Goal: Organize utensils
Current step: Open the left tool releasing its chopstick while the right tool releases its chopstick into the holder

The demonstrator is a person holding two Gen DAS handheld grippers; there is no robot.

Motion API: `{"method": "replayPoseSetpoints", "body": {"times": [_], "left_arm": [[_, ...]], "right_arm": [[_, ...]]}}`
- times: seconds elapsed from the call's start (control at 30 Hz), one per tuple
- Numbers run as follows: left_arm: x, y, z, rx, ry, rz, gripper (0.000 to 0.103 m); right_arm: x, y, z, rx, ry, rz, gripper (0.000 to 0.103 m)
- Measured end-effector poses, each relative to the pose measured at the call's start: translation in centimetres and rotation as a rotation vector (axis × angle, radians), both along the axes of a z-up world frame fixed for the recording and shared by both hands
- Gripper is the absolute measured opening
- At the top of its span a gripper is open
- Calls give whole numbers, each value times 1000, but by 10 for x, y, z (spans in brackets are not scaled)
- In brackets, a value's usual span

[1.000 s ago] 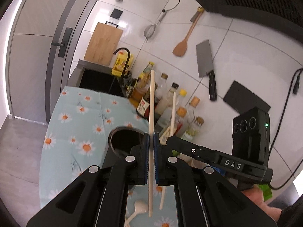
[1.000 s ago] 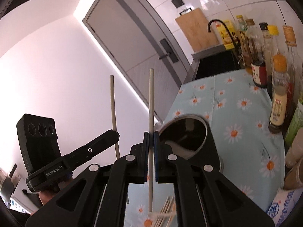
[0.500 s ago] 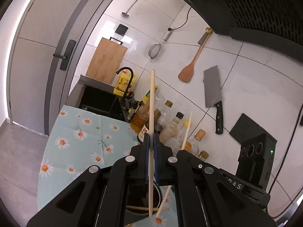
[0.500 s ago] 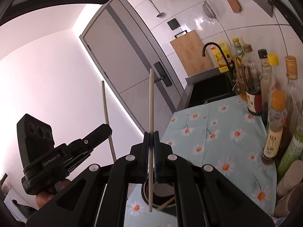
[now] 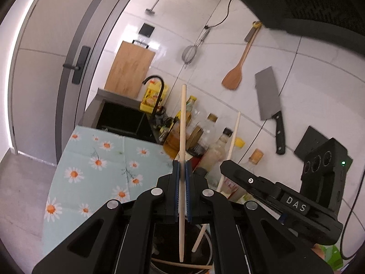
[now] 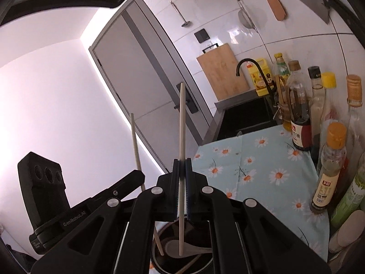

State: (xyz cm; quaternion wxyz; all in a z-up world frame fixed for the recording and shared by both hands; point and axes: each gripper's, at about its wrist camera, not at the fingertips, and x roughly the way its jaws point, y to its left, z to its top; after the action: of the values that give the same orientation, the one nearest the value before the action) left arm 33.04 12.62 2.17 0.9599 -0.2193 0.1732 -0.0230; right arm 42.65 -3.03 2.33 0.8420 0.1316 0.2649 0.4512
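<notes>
Since the earlier frames both grippers have come over the dark holder: a second ago its rim sat ahead of the left gripper's fingers, now it sits under both sets of fingers.

Left gripper (image 5: 181, 183): blue pads clamped tight on a pale chopstick (image 5: 182, 123), held upright; its lower tip hangs inside the holder (image 5: 206, 259) mouth. One more stick lies slanted across the opening below it.

Right gripper (image 6: 181, 182): pads pinched on a second chopstick (image 6: 182, 123), also upright, lower end dipping into the holder (image 6: 157, 253). A grey spoon (image 6: 182, 247) lies in there, bowl just behind the stick tip.

The two grippers sit close, side by side; each shows in the other's view, its stick angled slightly.

Holder stands on the daisy-print cloth (image 5: 95, 159). Bottles (image 6: 301, 118) line the wall side of the cloth, black sink (image 5: 121, 118) and faucet past its far edge. On the tile wall: cutting board (image 5: 131, 69), strainer, wooden spatula (image 5: 236, 73), cleaver (image 5: 269, 100).
</notes>
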Motion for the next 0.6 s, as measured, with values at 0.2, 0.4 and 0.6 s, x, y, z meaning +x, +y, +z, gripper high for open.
{"method": "replayPoseSetpoints", "body": {"times": [0.2, 0.4, 0.6], "left_arm": [[8, -5, -16, 8, 69, -34, 5], [7, -8, -22, 10, 109, -45, 5], [0, -9, -21, 7, 108, -42, 5]], "right_arm": [[2, 10, -19, -63, 39, 3, 6], [6, 5, -25, -31, 113, 19, 16], [2, -3, -20, -31, 110, 6, 16]]}}
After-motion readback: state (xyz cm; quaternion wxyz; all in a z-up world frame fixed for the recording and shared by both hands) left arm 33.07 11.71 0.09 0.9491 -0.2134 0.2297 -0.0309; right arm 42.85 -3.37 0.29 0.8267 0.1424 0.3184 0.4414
